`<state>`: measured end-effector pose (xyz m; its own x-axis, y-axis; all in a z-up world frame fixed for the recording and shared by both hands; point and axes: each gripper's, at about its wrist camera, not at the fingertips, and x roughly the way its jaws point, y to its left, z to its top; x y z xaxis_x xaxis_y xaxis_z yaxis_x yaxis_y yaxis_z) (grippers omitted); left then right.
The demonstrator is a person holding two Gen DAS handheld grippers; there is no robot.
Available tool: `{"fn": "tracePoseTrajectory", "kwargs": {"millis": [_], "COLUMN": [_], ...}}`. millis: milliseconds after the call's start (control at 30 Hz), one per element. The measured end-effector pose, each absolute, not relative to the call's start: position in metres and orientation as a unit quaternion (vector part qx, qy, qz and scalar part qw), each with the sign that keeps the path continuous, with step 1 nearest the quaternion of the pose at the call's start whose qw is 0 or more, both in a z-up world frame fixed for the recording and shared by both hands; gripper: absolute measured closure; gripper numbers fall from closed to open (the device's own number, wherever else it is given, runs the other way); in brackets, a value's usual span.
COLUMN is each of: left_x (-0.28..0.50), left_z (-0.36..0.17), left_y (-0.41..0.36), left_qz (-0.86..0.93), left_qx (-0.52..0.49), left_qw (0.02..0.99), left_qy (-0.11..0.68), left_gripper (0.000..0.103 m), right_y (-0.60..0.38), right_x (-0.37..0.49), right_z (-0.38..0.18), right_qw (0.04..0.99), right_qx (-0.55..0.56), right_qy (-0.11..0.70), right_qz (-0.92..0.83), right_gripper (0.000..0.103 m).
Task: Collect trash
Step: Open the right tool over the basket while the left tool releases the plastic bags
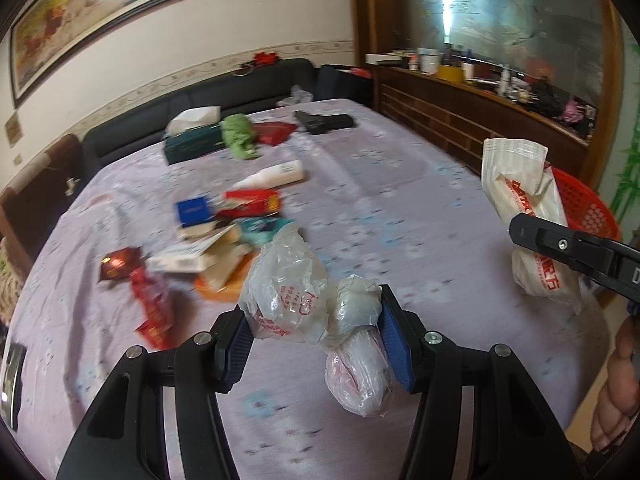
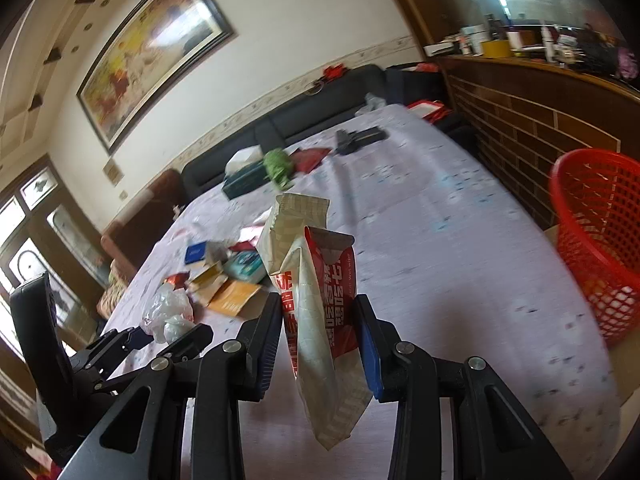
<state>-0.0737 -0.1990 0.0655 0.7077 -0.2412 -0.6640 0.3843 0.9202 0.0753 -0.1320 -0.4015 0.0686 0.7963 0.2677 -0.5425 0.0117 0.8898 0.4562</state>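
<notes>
My left gripper is shut on a crumpled clear plastic bag with red print, held above the lilac tablecloth. In the right wrist view the same bag shows at the lower left in the left gripper. My right gripper is shut on a red-and-white wet-wipe packet, which hangs down between the jaws. That packet and a right finger also appear at the right edge of the left wrist view. A red mesh basket stands off the table's right side.
A heap of loose wrappers, small boxes and packets lies on the left of the table. Farther back are a white tube, a tissue box, a green cloth and a black object. A dark sofa and a wooden sideboard border the table.
</notes>
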Motion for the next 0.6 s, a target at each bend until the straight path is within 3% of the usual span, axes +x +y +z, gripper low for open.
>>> {"fn": "tracePoseTrajectory", "kwargs": {"millis": [600], "left_x": [-0.071], "left_z": [0.106], "left_y": [-0.386], "left_qz": [-0.371], "left_qx": [0.122], "left_qw": [0.849], "left_qy": [0.356], "left_gripper": [0.047], "right_y": [-0.586], "right_x": [-0.199], "right_z": [0.102], "right_qw": [0.914], "right_qx": [0.308], "right_qy": [0.237], "right_qz": [-0.113], "right_gripper": [0.063]}}
